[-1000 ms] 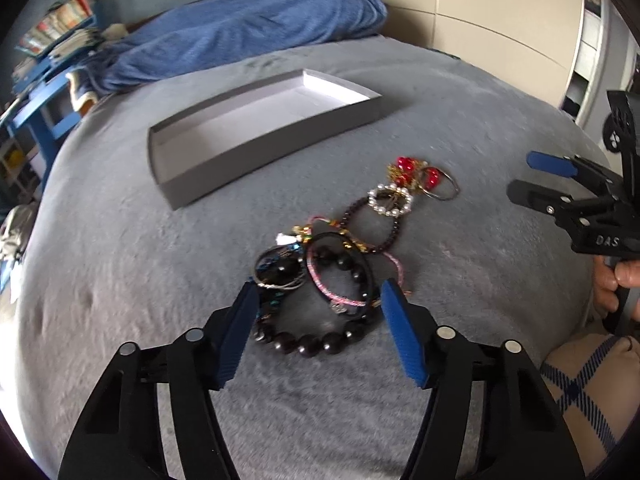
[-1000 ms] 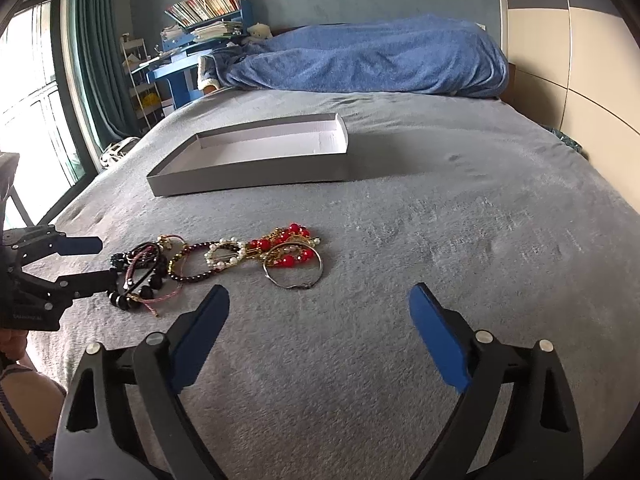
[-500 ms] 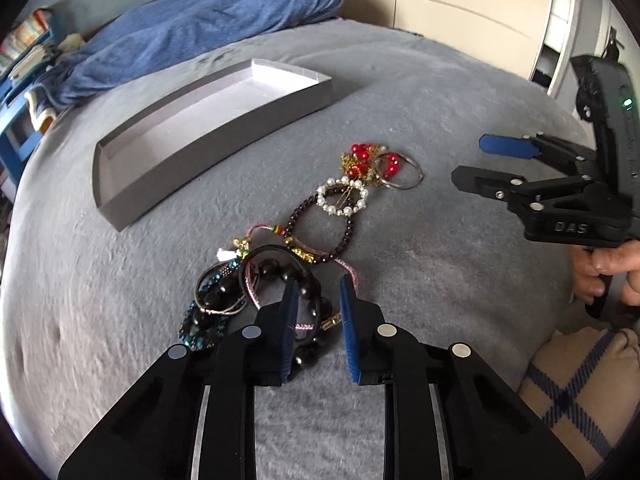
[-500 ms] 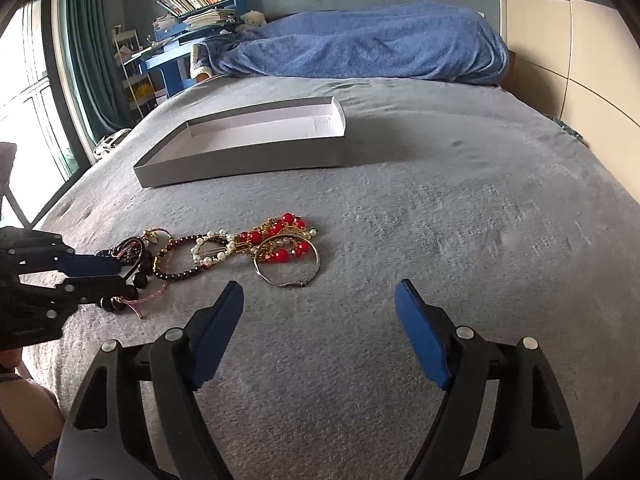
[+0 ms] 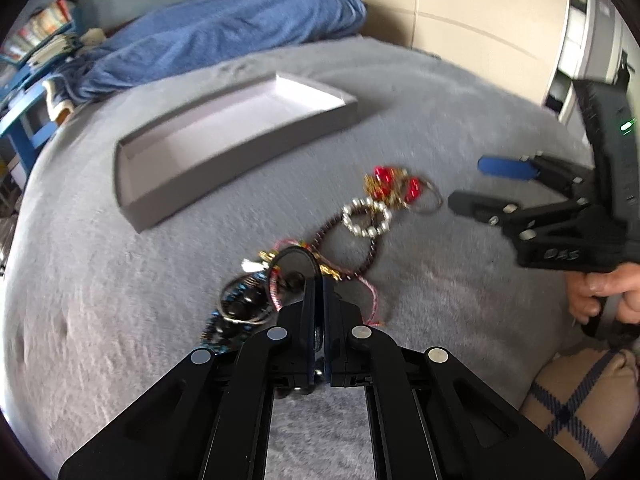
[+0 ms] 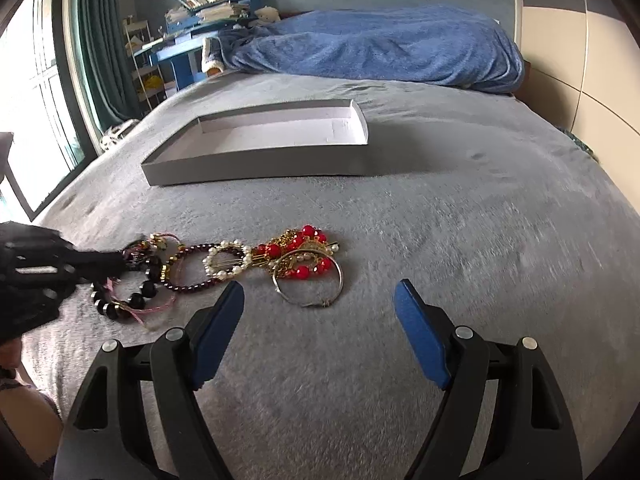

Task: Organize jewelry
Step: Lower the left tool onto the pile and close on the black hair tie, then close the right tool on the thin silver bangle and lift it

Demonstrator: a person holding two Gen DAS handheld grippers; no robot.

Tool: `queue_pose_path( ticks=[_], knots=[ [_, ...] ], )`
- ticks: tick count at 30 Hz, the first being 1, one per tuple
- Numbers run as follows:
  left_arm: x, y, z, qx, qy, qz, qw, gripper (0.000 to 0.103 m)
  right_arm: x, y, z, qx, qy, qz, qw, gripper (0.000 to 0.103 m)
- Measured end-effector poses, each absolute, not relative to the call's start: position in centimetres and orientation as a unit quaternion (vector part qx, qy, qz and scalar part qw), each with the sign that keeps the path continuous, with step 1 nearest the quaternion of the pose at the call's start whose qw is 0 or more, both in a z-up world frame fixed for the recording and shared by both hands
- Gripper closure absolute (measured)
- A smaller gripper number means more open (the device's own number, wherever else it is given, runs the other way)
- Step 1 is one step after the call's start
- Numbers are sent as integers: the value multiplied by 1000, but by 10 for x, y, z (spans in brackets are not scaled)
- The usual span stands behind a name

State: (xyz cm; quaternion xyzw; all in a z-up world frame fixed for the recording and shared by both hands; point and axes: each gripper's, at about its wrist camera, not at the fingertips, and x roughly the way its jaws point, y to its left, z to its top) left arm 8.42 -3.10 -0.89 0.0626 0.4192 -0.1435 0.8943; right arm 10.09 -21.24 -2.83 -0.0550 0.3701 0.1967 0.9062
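The left gripper point(image 5: 319, 286) has its two fingers pressed almost together, with only a thin slit between the pads, and they pinch part of the black bead bracelet point(image 6: 132, 300) at the near-left end of the jewelry pile point(image 5: 340, 236). In the right wrist view the left gripper's tips meet the tangle of dark beads and pink cord. The right gripper point(image 6: 320, 320) is spread wide, holds nothing and touches nothing; it hangs over the gray blanket point(image 6: 460, 220) just short of the silver bangle point(image 6: 310, 284). The pile lies in a row across the middle of the bed: the pearl ring point(image 6: 226, 262) and the red bead piece point(image 6: 298, 248) rest beside the bangle. The gray box point(image 6: 256, 166) stands open beyond them, toward the bed's far edge, well apart from the jewelry.
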Motion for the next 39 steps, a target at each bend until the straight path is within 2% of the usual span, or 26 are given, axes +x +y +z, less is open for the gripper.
queue_pose_path(
  ticks=[12,15,17,27,39],
  knots=[
    [71,-3,20,-2,382,-158,910,99,135,-191,-51,-102,410,196,885,27],
    [69,1,22,-3,379,-152,913,99,137,-187,-59,-111,421,201,878,40],
    [69,5,22,-4,379,-146,914,99,135,-185,-60,-114,417,209,877,54],
    [68,27,27,-8,373,-124,919,99,121,-199,-48,-70,406,227,882,55],
    [103,43,50,1,355,-107,929,99,143,-198,3,-60,366,238,898,55]
  ],
)
